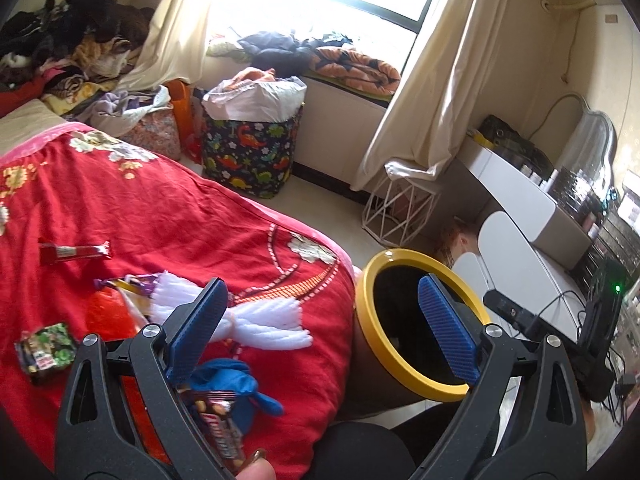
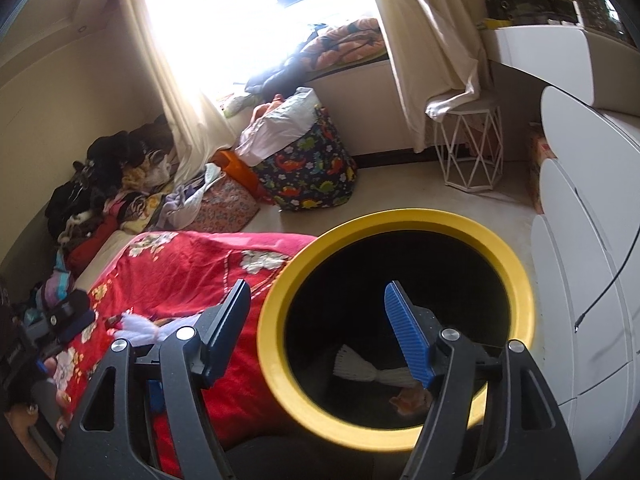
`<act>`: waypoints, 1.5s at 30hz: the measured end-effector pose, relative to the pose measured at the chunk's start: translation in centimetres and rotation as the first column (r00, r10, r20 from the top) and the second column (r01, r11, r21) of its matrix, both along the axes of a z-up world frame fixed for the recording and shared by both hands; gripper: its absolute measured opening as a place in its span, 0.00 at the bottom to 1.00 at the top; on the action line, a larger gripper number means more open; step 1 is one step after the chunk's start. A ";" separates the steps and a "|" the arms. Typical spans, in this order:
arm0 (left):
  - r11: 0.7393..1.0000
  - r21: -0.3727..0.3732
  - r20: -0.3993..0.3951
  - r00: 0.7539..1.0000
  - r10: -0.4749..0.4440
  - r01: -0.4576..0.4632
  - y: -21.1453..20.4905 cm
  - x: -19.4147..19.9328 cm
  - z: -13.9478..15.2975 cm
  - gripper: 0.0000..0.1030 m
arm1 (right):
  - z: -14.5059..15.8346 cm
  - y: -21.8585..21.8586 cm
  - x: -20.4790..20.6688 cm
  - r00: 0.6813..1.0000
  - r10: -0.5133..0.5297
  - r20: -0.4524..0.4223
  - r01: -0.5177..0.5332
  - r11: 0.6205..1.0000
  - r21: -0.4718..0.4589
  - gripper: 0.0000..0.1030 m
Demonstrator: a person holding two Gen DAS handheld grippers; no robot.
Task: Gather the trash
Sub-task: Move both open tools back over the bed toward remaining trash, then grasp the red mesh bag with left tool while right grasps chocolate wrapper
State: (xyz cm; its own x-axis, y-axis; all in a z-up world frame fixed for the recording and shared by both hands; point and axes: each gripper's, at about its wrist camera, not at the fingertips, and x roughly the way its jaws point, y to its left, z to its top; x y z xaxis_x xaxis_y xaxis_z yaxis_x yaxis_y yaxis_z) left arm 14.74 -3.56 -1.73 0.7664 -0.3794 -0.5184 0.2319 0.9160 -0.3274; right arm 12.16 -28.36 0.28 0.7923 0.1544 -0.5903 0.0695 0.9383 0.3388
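Observation:
A yellow-rimmed bin [image 1: 400, 368] stands beside a bed with a red floral blanket [image 1: 180, 216]. On the blanket lie a red wrapper [image 1: 76, 251], a purple wrapper [image 1: 136, 282], a white tassel [image 1: 260, 320], a green packet [image 1: 46, 346], a blue object [image 1: 236, 384] and a brown snack bar [image 1: 220, 424]. My left gripper [image 1: 320, 324] is open above the bed's edge, empty. My right gripper [image 2: 320, 328] is open over the bin's mouth [image 2: 340, 432], empty. Inside the bin lie a white tassel [image 2: 360, 368] and an orange scrap [image 2: 408, 400].
A dinosaur-print hamper [image 1: 248, 152] and a white wire stool [image 1: 400, 212] stand on the floor by the window. White drawers [image 2: 580, 280] stand right of the bin. Clothes are piled at the bed's far end [image 1: 60, 52]. A black device with cables [image 1: 520, 316] sits at right.

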 end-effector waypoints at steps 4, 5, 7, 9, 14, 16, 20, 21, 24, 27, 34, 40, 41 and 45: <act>0.999 -0.009 0.008 0.999 0.034 -0.034 1.4 -0.2 0.4 0.85 | 0.1 1.3 0.0 0.999 0.040 0.002 -0.040 0.999 -0.005 0.65; 0.999 -0.012 0.009 0.999 0.042 -0.042 1.7 -0.2 0.5 0.85 | 0.2 1.7 0.0 0.999 0.051 0.003 -0.051 0.999 -0.008 0.65; 0.998 -0.016 0.013 0.998 0.056 -0.056 2.4 -0.3 0.6 0.85 | 0.3 2.5 0.0 0.997 0.075 0.005 -0.074 0.997 -0.012 0.65; 0.997 -0.021 0.015 0.997 0.075 -0.075 3.3 -0.4 0.7 0.85 | 0.4 3.1 0.0 0.996 0.091 0.006 -0.091 0.996 -0.016 0.65; 0.991 -0.040 0.016 0.991 0.131 -0.130 5.8 -0.6 0.9 0.85 | 0.4 5.1 -0.3 0.989 0.145 0.004 -0.145 0.989 -0.025 0.65; 0.988 -0.044 0.018 0.989 0.148 -0.147 6.6 -0.8 0.9 0.85 | 0.4 5.9 -0.3 0.986 0.166 0.003 -0.166 0.986 -0.027 0.65; 0.984 -0.047 0.014 0.985 0.173 -0.172 8.0 -0.9 0.7 0.85 | 0.3 8.0 -0.4 0.975 0.223 -0.004 -0.222 0.974 -0.038 0.65; 0.983 -0.048 0.012 0.984 0.179 -0.178 8.2 -1.0 0.7 0.85 | 0.2 8.3 -0.5 0.972 0.233 -0.004 -0.233 0.972 -0.038 0.65; 0.978 -0.047 0.002 0.979 0.204 -0.203 9.3 -1.2 0.3 0.86 | 0.1 9.6 -0.6 0.962 0.274 -0.011 -0.275 0.960 -0.045 0.65; 0.973 -0.045 -0.012 0.974 0.228 -0.228 10.5 -1.4 -0.1 0.86 | -0.1 11.1 -0.8 0.949 0.315 -0.023 -0.315 0.948 -0.043 0.65; 0.960 -0.035 -0.081 0.958 0.276 -0.279 13.1 -1.9 -1.9 0.82 | -1.0 14.6 -1.2 0.910 0.410 -0.070 -0.410 0.912 0.004 0.65; 0.955 -0.047 -0.155 0.947 0.282 -0.292 14.9 -2.5 -3.8 0.68 | -2.4 18.2 -1.6 0.854 0.504 -0.127 -0.507 0.862 0.014 0.57; 0.957 -0.054 -0.170 0.947 0.272 -0.285 15.1 -2.5 -4.2 0.67 | -2.8 18.7 -1.6 0.845 0.515 -0.144 -0.518 0.855 0.019 0.56; 0.965 -0.095 -0.236 0.947 0.216 -0.244 15.1 -2.4 -5.6 0.61 | -4.1 20.5 -1.5 0.812 0.549 -0.198 -0.553 0.832 0.039 0.48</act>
